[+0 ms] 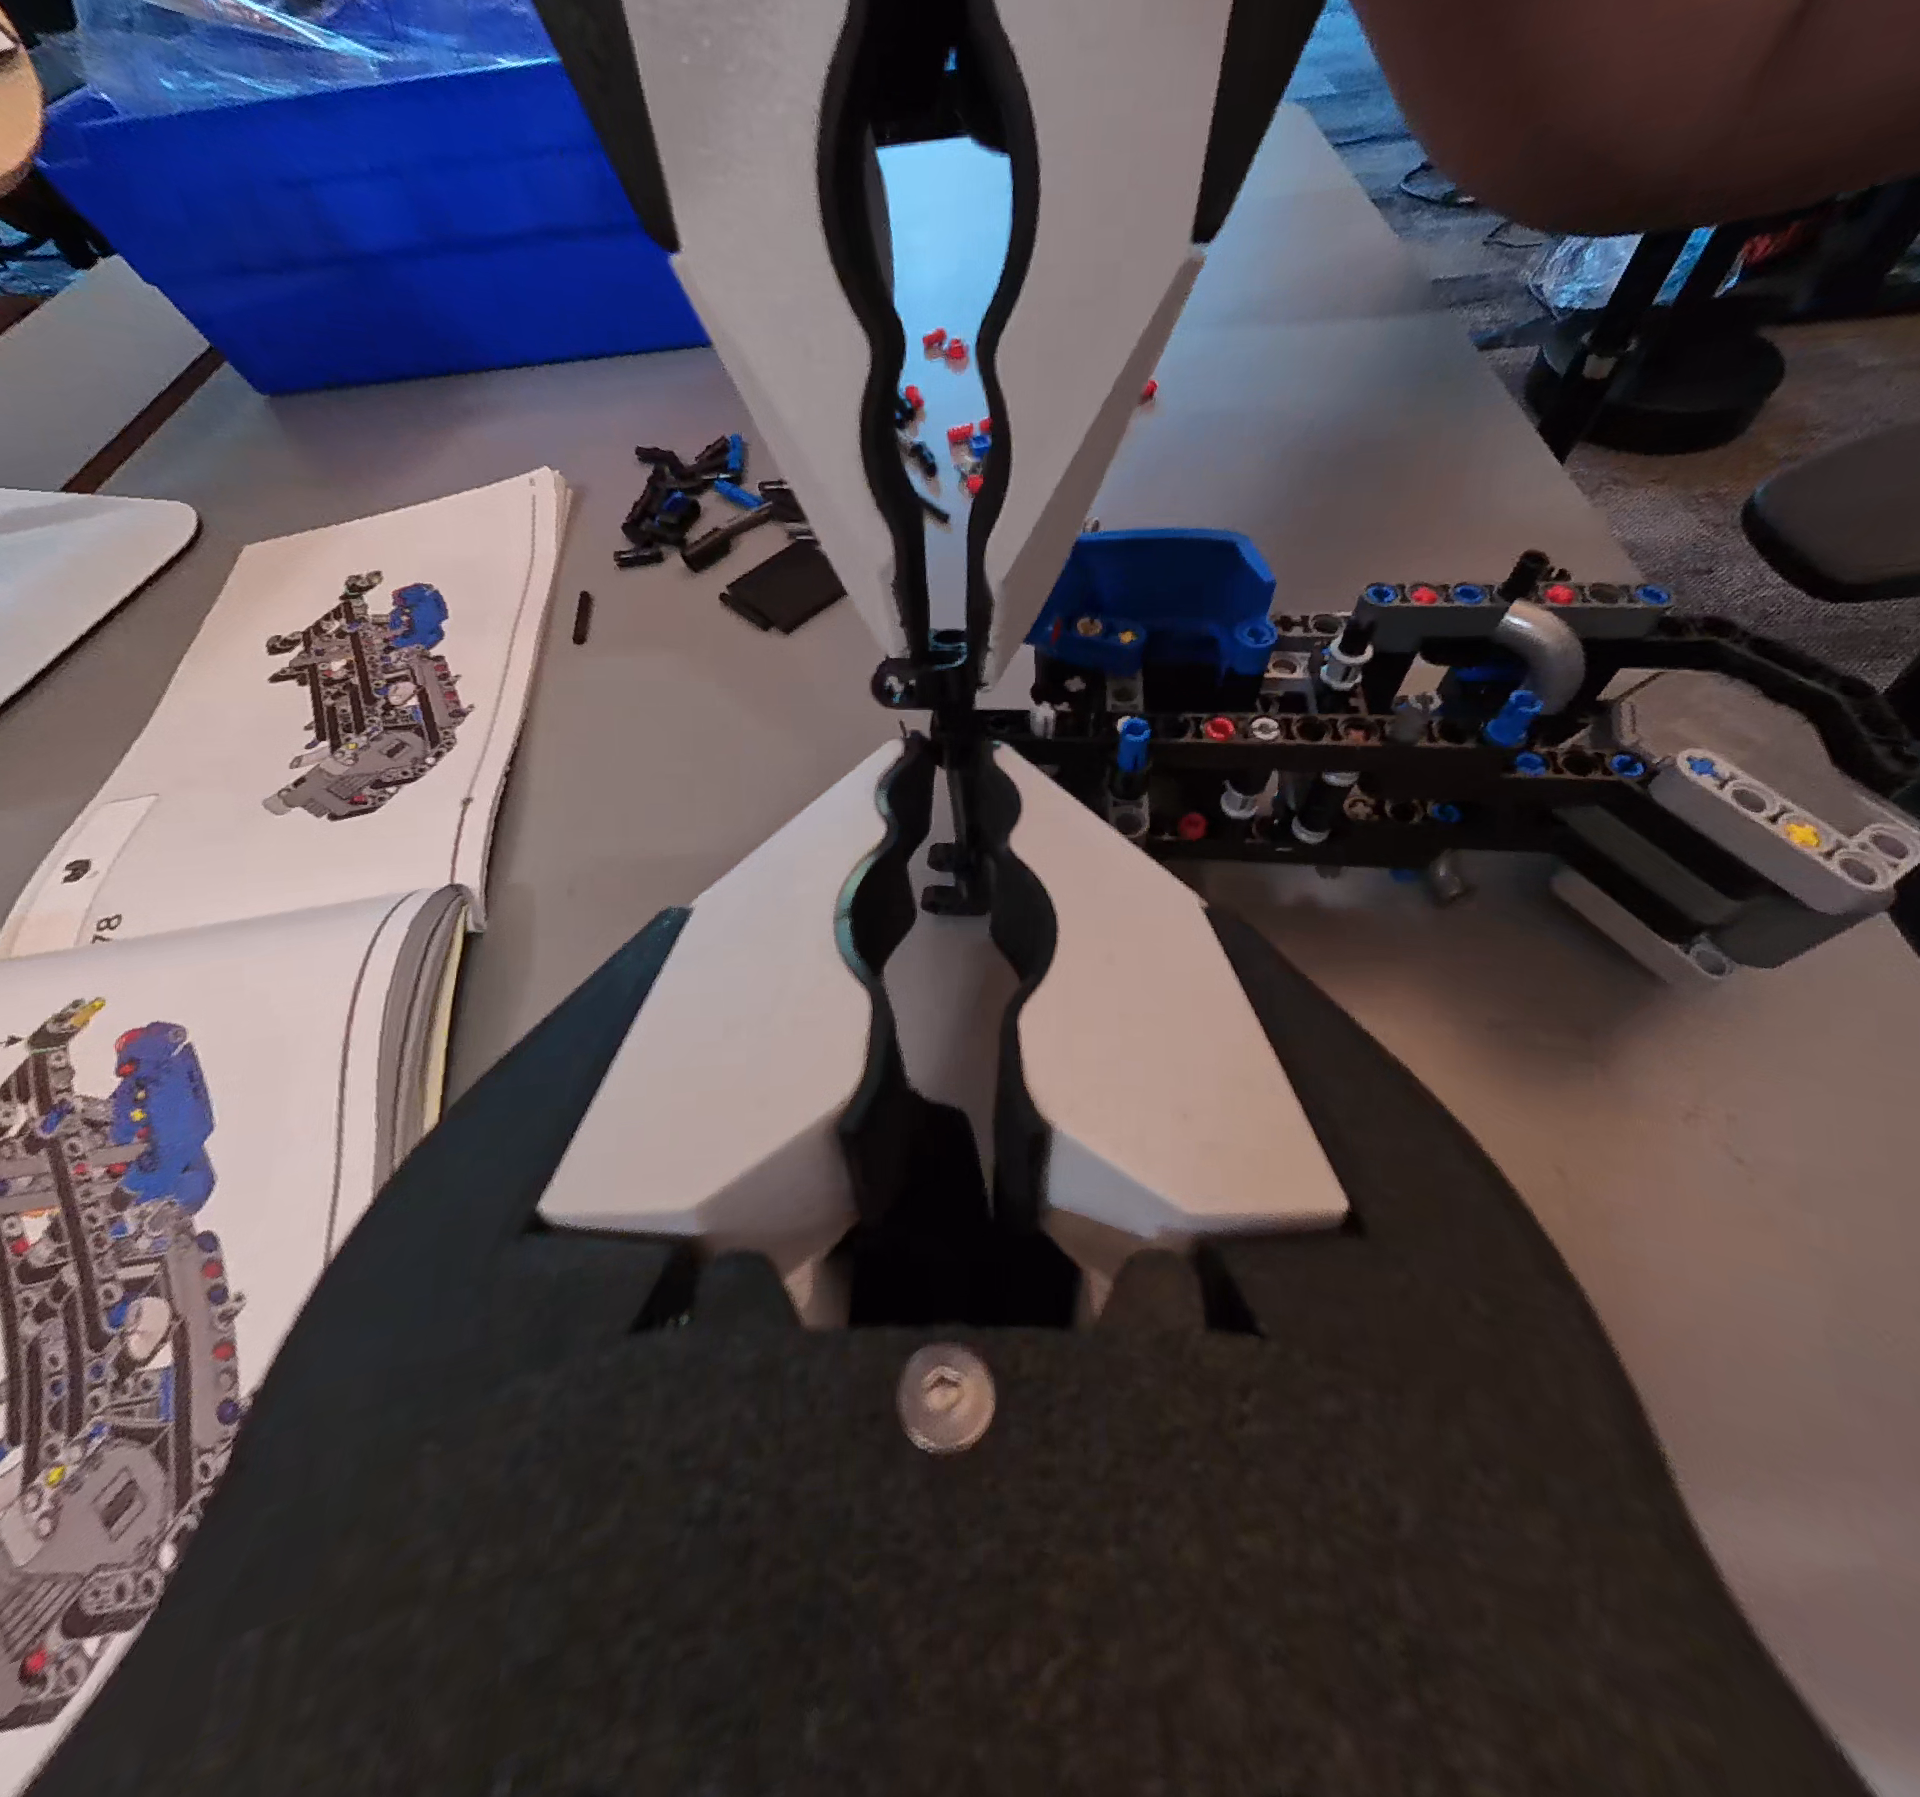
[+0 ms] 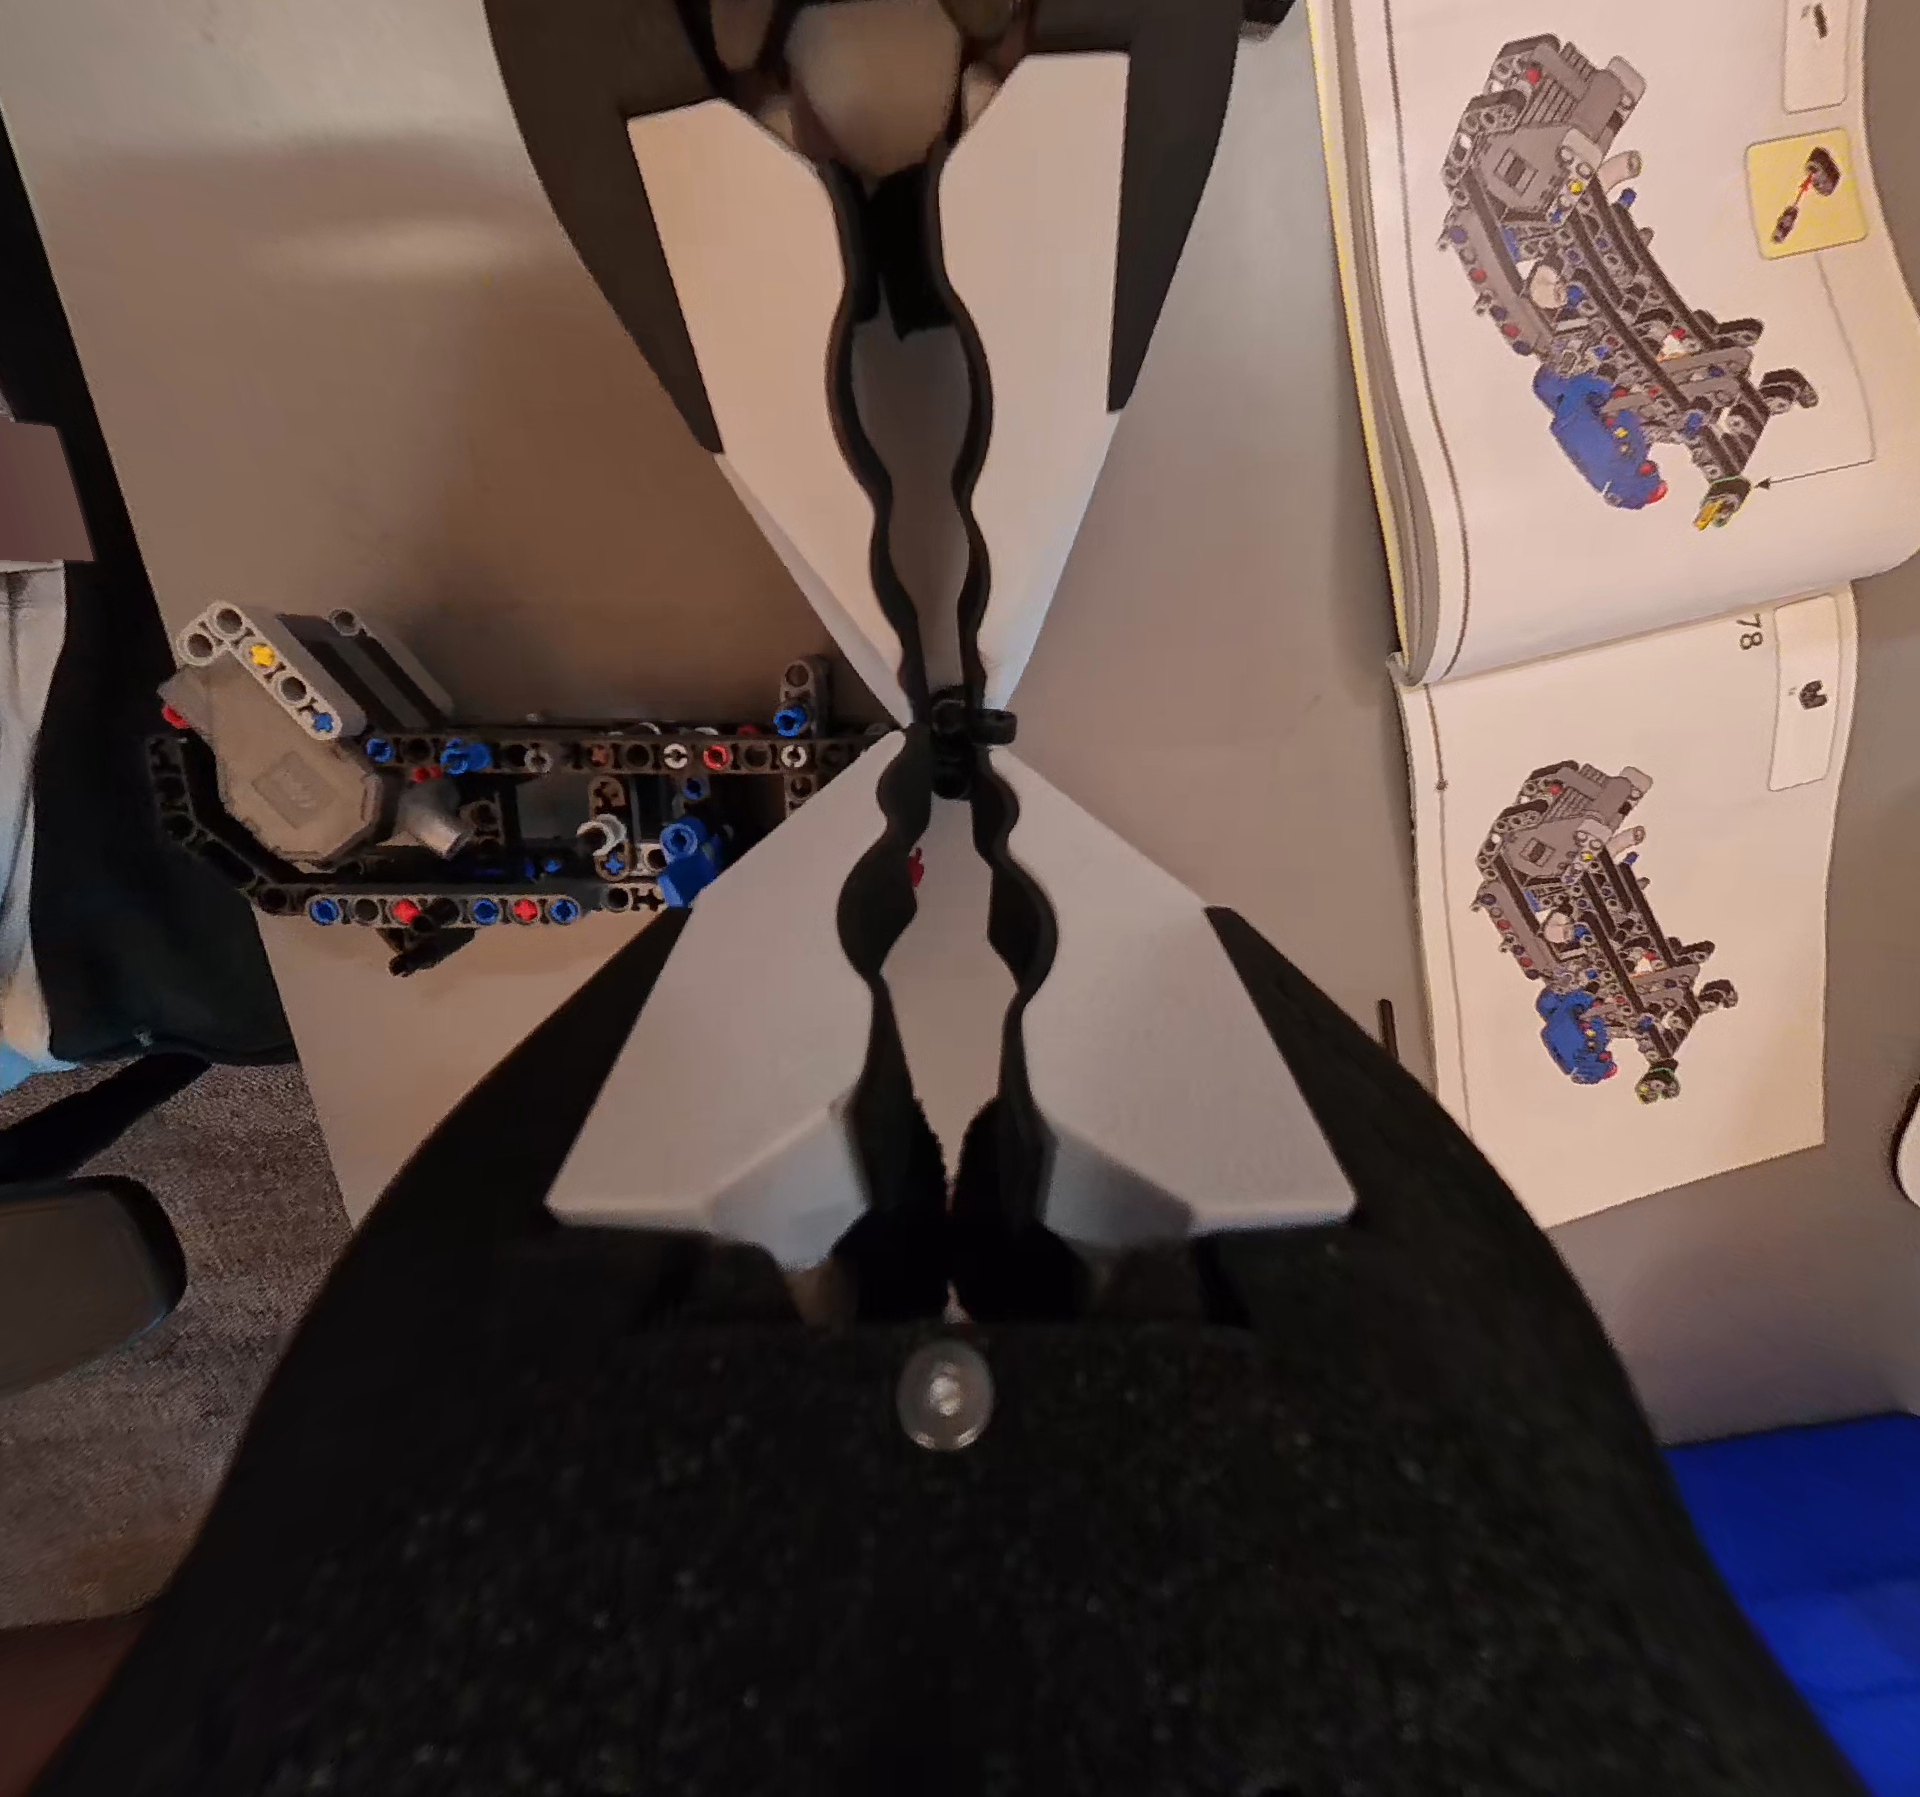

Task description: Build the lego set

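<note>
My two grippers meet tip to tip above the grey table. In the left wrist view, my left gripper (image 1: 948,760) is shut on a thin black Lego piece (image 1: 951,864) that runs up between its pads. My right gripper (image 1: 940,651) comes in from the top, shut on a small black connector (image 1: 920,677) that touches the thin piece. In the right wrist view, my right gripper (image 2: 948,760) grips the black connector (image 2: 975,724), with the left gripper (image 2: 945,698) opposite. The partly built black, grey and blue Lego model (image 1: 1351,719) (image 2: 499,791) lies on the table beside the tips.
An open instruction booklet (image 1: 364,687) (image 2: 1621,397) lies flat on the table. Loose black, blue and red pieces (image 1: 717,521) lie beyond the grippers. A blue bin (image 1: 364,209) stands at the back left. A person's arm (image 1: 1662,33) is at the top right. A chair base (image 1: 1652,376) stands off the table. My left and right fingertips are right by each other.
</note>
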`<act>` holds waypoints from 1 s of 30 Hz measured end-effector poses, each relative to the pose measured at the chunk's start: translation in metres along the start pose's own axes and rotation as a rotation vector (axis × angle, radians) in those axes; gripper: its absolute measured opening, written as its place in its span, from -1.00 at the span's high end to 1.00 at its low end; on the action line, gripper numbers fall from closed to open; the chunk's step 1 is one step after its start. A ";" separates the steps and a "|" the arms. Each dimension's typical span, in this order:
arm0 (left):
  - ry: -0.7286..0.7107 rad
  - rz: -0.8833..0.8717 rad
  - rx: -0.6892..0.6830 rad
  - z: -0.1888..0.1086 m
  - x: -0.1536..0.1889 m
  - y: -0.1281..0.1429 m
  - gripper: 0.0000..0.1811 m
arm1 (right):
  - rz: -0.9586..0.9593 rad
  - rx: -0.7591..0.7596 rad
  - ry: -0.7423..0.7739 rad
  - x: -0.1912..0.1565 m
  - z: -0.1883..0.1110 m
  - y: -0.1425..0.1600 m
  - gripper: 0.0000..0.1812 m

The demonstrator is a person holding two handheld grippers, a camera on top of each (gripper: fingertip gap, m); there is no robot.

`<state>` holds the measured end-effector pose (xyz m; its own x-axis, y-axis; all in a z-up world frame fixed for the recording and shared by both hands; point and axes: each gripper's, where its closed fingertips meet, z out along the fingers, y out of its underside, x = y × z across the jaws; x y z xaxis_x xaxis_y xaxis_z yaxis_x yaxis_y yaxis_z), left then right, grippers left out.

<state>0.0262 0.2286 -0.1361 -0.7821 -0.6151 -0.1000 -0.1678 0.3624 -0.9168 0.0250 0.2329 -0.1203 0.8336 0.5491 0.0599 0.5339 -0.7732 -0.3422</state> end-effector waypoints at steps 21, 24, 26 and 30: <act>0.032 0.026 -0.012 0.010 0.010 -0.003 0.95 | 0.098 -0.200 -0.082 -0.010 -0.001 0.010 0.93; 0.041 0.018 -0.001 0.010 0.010 -0.005 0.96 | 0.092 -0.261 -0.090 -0.010 -0.003 0.011 0.93; 0.044 0.007 0.016 0.007 0.008 -0.007 0.96 | 0.083 -0.261 -0.088 -0.008 -0.006 0.009 0.93; 0.046 -0.018 0.025 -0.005 0.002 -0.008 0.96 | 0.034 -0.182 -0.074 -0.003 -0.009 -0.001 0.93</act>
<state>0.0233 0.2282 -0.1271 -0.8059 -0.5883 -0.0660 -0.1674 0.3334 -0.9278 0.0233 0.2291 -0.1120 0.8425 0.5383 -0.0197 0.5280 -0.8326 -0.1670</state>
